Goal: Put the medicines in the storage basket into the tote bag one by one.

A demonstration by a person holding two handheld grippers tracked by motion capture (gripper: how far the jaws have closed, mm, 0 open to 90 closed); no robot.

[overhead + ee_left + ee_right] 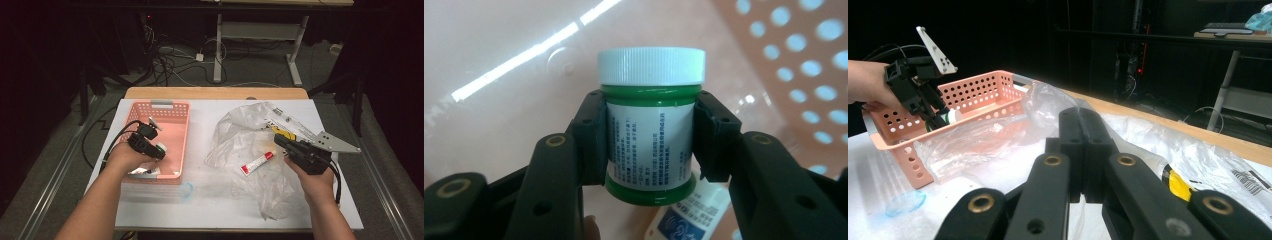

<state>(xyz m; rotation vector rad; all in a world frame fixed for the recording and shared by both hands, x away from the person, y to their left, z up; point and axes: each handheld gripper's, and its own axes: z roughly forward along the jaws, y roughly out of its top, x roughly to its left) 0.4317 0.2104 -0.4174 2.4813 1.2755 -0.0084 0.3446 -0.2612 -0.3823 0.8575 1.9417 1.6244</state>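
A green jar [649, 135] with a white ribbed cap and a printed label sits between the pads [593, 135] of my left gripper [649, 150], which is shut on it. In the high view this gripper [156, 152] hangs inside the pink perforated basket [176, 112], the jar's cap [162, 147] showing at its tip. My right gripper [1080, 125] has its jaws pressed together with nothing seen between them. It hovers over a crumpled clear plastic bag [240, 135], and a red-and-white tube [257, 163] lies on the bag just left of the gripper [279, 141].
A white-and-blue pack [689, 217] lies on the basket floor under the jar. A clear tube with a blue cap [186, 189] rests on the white table [210, 210] in front of the basket. A yellow-labelled item [1175, 182] lies in the bag.
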